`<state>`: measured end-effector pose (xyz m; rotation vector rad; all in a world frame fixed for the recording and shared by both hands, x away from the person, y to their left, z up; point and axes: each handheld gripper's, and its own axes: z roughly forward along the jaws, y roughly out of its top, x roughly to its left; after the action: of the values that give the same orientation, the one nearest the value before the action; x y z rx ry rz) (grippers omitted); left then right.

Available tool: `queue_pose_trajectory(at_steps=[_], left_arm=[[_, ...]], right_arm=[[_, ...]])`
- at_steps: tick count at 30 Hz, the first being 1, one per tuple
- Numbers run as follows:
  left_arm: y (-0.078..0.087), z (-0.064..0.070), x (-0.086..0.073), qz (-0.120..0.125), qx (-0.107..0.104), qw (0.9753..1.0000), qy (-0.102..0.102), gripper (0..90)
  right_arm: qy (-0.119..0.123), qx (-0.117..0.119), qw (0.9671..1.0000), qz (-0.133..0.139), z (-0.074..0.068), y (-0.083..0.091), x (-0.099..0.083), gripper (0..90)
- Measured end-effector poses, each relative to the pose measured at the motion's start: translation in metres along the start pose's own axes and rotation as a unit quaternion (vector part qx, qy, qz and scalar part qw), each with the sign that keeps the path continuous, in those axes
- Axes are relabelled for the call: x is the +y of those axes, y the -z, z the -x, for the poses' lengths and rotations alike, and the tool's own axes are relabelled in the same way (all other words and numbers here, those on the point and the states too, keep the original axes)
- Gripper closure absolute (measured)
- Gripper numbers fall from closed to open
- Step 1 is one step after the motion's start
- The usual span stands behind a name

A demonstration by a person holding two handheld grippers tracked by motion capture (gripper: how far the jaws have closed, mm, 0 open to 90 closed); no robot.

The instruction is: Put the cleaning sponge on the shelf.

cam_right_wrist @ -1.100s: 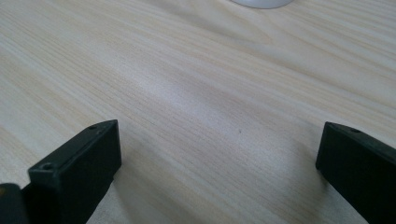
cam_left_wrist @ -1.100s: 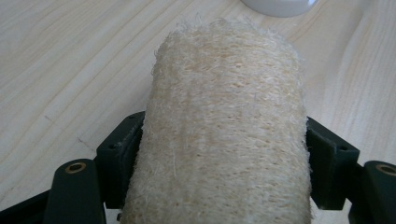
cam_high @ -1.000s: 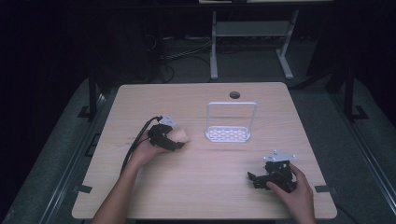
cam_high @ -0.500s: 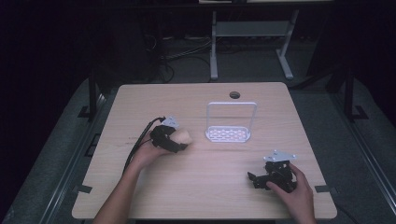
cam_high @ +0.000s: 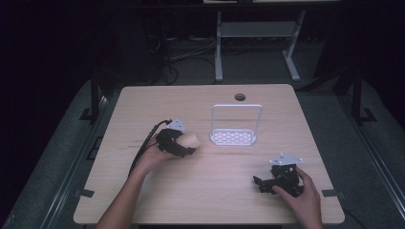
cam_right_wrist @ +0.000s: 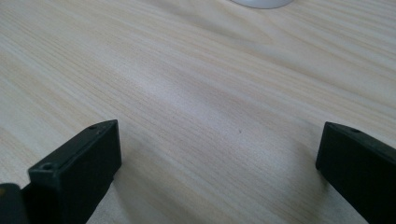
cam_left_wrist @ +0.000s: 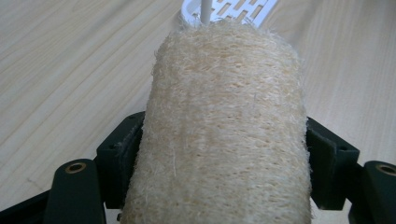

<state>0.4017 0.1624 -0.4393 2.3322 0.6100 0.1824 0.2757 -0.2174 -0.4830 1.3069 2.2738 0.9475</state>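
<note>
High view, worktop (cam_high: pixel 210 195): pale wood, with a round hole near the middle of the far edge.
High view, rack (cam_high: pixel 235 128): a small white stand with a slotted base and an upright wire loop, standing on the worktop between the centre and the far edge.
High view, left gripper (cam_high: pixel 187 147): held in the person's left hand (cam_high: pixel 154 158) left of the centre, just beside the rack's near-left corner; a black cable trails from it toward the left edge.
High view, loofah (cam_high: pixel 191 140): a tan, rounded piece sticking out of the left gripper toward the rack, apart from the rack's base.
High view, right gripper (cam_high: pixel 263 182): held in the person's right hand (cam_high: pixel 302 195) near the near right corner, low over the worktop, a grey plate on top.
Left gripper view, loofah (cam_left_wrist: pixel 226 135): a coarse, fibrous cream cylinder running up the middle, pinched on both sides.
Left gripper view, fingers (cam_left_wrist: pixel 119 161): closed on the loofah, one black pad pressed against each flank.
Left gripper view, rack (cam_left_wrist: pixel 233 8): its slotted white base and one thin upright show just beyond the loofah's far end.
Right gripper view, fingers (cam_right_wrist: pixel 88 158): spread wide apart, nothing between them but bare wood grain.
Right gripper view, rack (cam_right_wrist: pixel 264 3): a white rounded edge at the top, well apart from the fingers.
</note>
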Motion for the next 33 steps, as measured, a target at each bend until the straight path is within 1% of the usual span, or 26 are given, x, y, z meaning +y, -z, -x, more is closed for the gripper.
queue_pose_trajectory(at_steps=[6, 13, 14, 16, 17, 19, 20, 26, 28, 29, 33], left_arm=[[0.000, 0.006, 0.004, 0.008, -0.005, 1.0000, -0.003, 25.6], [0.000, 0.014, 0.010, 0.008, -0.012, 0.9998, -0.010, 25.6], [-0.001, 0.016, 0.011, 0.011, -0.014, 0.9998, -0.010, 25.6], [-0.003, 0.018, 0.014, 0.009, -0.016, 0.9997, -0.016, 25.6], [-0.004, 0.020, 0.015, 0.011, -0.017, 0.9997, -0.013, 25.6], [-0.005, 0.022, 0.017, 0.009, -0.019, 0.9996, -0.019, 25.6], [-0.006, 0.024, 0.018, 0.011, -0.020, 0.9996, -0.016, 25.6], [-0.012, 0.032, 0.024, 0.012, -0.026, 0.9994, -0.020, 25.6], [-0.014, 0.035, 0.026, 0.010, -0.026, 0.9993, -0.025, 25.7], [-0.015, 0.037, 0.027, 0.011, -0.027, 0.9993, -0.023, 25.7], [-0.018, 0.040, 0.031, 0.009, -0.030, 0.9991, -0.027, 25.7]], right_arm=[[0.000, 0.000, 1.0000, 0.000, 0.000, 0.000, 0.000, 0.0], [0.000, 0.000, 1.0000, 0.000, 0.000, 0.000, 0.000, 0.0], [0.000, 0.000, 1.0000, 0.000, 0.000, 0.000, 0.000, 0.0], [0.000, 0.000, 1.0000, 0.000, 0.000, 0.000, 0.000, 0.0], [0.000, 0.000, 1.0000, 0.000, 0.000, 0.000, 0.000, 0.0], [0.000, 0.000, 1.0000, 0.000, 0.000, 0.000, 0.000, 0.0], [0.000, 0.000, 1.0000, 0.000, 0.000, 0.000, 0.000, 0.0], [0.000, 0.000, 1.0000, 0.000, 0.000, 0.000, 0.000, 0.0], [0.000, 0.000, 1.0000, 0.000, 0.000, 0.000, 0.000, 0.0], [0.000, 0.000, 1.0000, 0.000, 0.000, 0.000, 0.000, 0.0], [0.001, 0.000, 1.0000, 0.000, 0.000, 0.000, 0.000, 0.0]])
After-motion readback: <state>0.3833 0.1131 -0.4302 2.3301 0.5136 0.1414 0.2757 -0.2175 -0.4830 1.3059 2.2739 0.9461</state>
